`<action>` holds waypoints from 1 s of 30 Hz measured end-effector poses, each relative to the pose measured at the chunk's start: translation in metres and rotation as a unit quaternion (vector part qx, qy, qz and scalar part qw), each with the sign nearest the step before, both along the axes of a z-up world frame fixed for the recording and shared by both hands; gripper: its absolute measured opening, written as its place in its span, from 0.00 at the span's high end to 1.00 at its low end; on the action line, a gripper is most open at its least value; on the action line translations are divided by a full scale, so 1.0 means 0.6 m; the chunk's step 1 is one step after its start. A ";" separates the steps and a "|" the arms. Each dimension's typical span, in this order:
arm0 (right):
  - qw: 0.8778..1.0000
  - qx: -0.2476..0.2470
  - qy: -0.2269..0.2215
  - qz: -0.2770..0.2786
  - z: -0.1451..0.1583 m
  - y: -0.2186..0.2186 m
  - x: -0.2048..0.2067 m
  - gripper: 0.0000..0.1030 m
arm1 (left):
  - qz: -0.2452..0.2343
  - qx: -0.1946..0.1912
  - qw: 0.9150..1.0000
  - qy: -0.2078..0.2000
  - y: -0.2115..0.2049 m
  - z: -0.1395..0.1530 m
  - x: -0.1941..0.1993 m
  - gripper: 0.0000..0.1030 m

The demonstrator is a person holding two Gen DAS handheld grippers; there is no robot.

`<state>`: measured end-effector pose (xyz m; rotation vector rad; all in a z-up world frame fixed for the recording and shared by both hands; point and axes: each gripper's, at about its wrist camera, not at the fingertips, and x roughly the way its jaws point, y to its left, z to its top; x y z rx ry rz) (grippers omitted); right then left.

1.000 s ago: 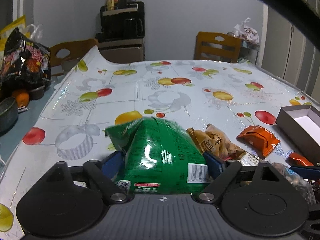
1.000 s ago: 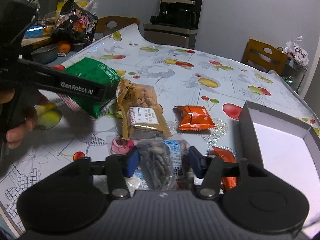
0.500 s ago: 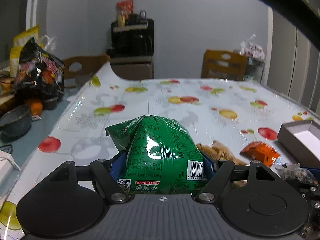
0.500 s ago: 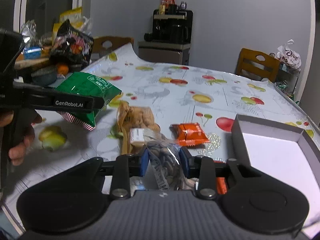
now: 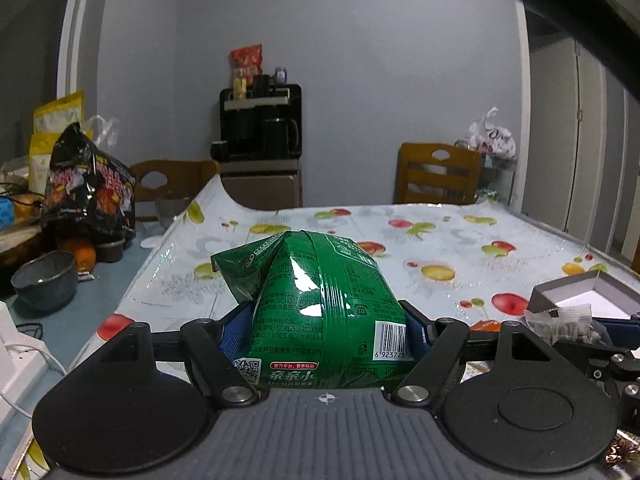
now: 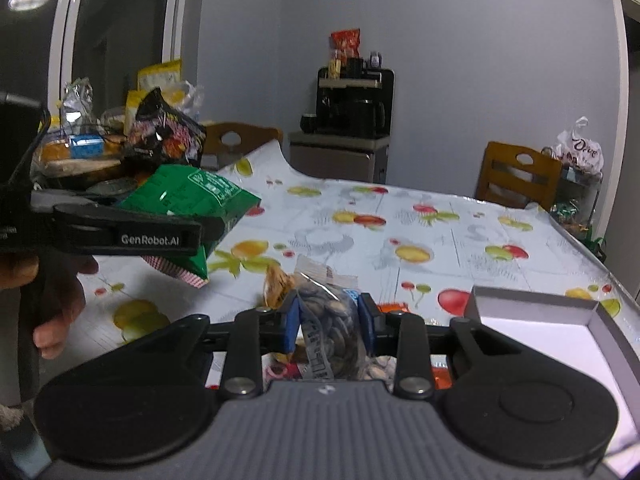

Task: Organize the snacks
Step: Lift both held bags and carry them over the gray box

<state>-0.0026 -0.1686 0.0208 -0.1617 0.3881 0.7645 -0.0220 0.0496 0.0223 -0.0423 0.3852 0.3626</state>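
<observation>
Holding a puffy green snack bag (image 5: 320,308) aloft over the near table (image 5: 400,236), the left gripper (image 5: 324,328) pinches its soft, crushable mid-body, long axis pointing away. The right gripper (image 6: 330,320) clamps a clear seed packet (image 6: 332,328), light and limp, near the grey box (image 6: 532,300) at right.

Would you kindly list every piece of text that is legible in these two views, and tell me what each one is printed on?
"GenRobot.AI": side of the left gripper, seen from the right wrist.
"6 923775": under the barcode on the green snack bag.
"亲亲小": bottom edge of that bag, cut off.
"Dove": white plastic bag behind the chair, only just legible.
Fine print on the green bag and the clear seed packet: too small to read.
</observation>
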 end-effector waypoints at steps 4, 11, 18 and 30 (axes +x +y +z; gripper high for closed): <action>1.000 0.008 -0.010 0.000 0.018 -0.007 -0.013 0.71 | -0.006 0.007 1.000 -0.011 -0.008 0.011 -0.011 0.28; 0.999 0.025 -0.033 -0.011 0.052 -0.038 -0.032 0.71 | -0.023 0.018 0.999 -0.035 -0.029 0.034 -0.027 0.28; 0.997 0.031 -0.055 -0.039 0.073 -0.090 -0.039 0.71 | -0.049 0.017 0.998 -0.047 -0.057 0.048 -0.021 0.28; 0.990 0.041 -0.052 -0.121 0.074 -0.208 0.003 0.71 | -0.104 0.031 0.993 -0.044 -0.129 0.047 0.018 0.28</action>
